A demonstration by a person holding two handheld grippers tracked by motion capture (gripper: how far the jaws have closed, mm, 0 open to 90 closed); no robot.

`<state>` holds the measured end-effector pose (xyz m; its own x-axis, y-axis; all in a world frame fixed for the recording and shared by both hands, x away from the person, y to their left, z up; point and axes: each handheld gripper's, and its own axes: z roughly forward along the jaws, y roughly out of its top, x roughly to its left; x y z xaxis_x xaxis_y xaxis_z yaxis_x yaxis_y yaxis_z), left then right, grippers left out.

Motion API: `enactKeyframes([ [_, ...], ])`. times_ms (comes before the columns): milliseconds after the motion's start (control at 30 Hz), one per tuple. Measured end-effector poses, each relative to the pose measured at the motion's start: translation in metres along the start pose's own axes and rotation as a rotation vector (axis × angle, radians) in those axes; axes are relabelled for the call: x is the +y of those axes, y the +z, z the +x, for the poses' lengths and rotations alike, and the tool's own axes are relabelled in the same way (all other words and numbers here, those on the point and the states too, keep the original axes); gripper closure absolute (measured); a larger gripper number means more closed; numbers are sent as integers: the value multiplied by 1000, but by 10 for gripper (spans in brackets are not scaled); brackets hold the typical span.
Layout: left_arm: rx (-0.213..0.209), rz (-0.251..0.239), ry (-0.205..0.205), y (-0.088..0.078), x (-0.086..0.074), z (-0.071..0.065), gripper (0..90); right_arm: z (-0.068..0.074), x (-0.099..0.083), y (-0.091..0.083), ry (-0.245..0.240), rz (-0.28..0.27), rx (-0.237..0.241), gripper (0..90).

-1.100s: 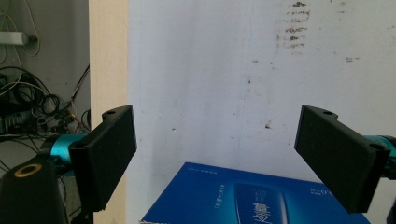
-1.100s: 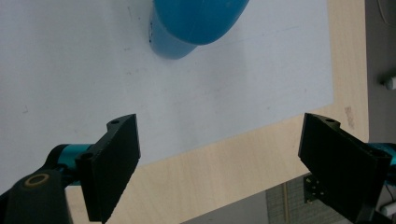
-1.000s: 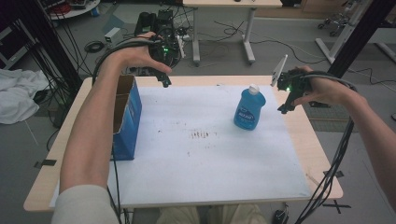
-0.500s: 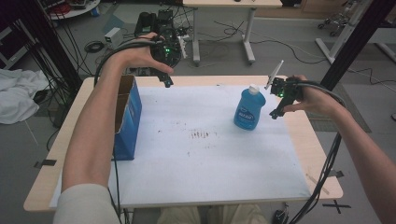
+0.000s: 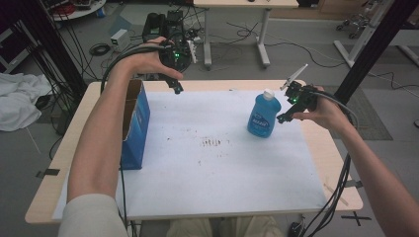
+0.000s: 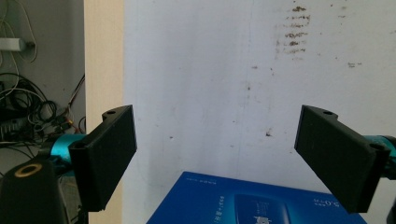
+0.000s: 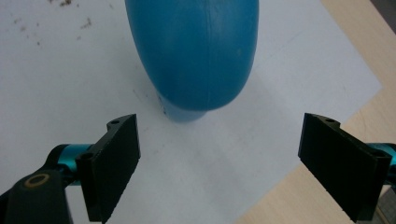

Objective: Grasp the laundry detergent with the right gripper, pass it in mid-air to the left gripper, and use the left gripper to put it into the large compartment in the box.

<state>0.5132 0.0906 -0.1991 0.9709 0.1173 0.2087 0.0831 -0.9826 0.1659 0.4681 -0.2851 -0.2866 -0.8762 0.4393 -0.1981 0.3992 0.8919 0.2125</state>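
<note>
A blue bottle (image 5: 263,114) with a white cap stands upright on the white sheet (image 5: 212,168), right of centre. My right gripper (image 5: 284,117) hovers just right of it, open, with nothing between its jaws. From the right gripper view the bottle (image 7: 194,51) looms ahead, beyond the wide-set jaws of the right gripper (image 7: 243,170). A blue open-topped box (image 5: 134,123) stands at the table's left. My left gripper (image 5: 177,89) is held above the table's far edge, near the box's far end, and is open. The box's printed side (image 6: 252,203) lies below the left gripper (image 6: 233,161).
Brown smudges (image 5: 213,142) mark the sheet's middle. The wooden table edge (image 5: 330,153) borders the sheet on the right. Cables, equipment and another desk (image 5: 232,29) sit on the floor beyond. A white cloth (image 5: 20,101) lies on the floor at left.
My right gripper has moved left and slightly down, closing in on the bottle's right side. The left gripper has stayed nearly in place.
</note>
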Motion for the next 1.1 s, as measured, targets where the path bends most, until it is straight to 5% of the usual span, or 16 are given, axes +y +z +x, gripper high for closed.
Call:
enactKeyframes([
  [33, 2, -6, -1, 0, 0, 1, 129, -2, -3, 2, 118, -77, 6, 120],
  [67, 2, -3, 0, 0, 0, 1, 129, -1, -6, 7, 167, -173, 22, 120],
  [167, -1, -1, 0, -1, 0, 0, 129, -1, -6, 11, 169, -205, 32, 120],
  [200, 0, 0, -1, 0, 0, 0, 129, -2, -2, 2, 99, -64, 3, 120],
  [233, 5, -13, -2, 0, 0, 1, 129, -2, -3, 2, 122, -82, 5, 120],
  [267, 1, -11, -1, 0, 0, 1, 129, -1, -6, 13, 165, -223, 34, 120],
  [333, 2, -7, 1, 1, 0, 1, 129, -3, -5, 30, 155, -290, 55, 120],
  [633, 3, -8, 2, 0, 0, 1, 130, -5, -2, 42, 167, -361, 96, 120],
  [667, 8, -12, -1, -1, -2, 1, 129, -4, -5, 30, 157, -292, 57, 120],
  [700, 8, -12, -1, -1, -2, 1, 130, -5, -2, 43, 158, -364, 91, 120],
  [733, 3, -10, 1, 0, 0, 1, 130, -4, -2, 43, 173, -368, 105, 120],
  [767, 9, -10, -1, -1, -2, 1, 130, -1, -6, 18, 157, -255, 47, 120],
  [800, 5, -13, 0, 0, -1, 1, 130, -5, -2, 43, 170, -366, 102, 120],
  [833, 11, -8, 0, -1, -3, 1, 130, -5, -2, 40, 166, -337, 86, 120],
  [867, 10, -8, 0, -1, -3, 1, 130, -3, 0, 48, 173, -397, 102, 120],
  [1100, 13, -8, -5, -1, -4, 2, 130, -3, 1, 53, 170, -410, 119, 120],
])
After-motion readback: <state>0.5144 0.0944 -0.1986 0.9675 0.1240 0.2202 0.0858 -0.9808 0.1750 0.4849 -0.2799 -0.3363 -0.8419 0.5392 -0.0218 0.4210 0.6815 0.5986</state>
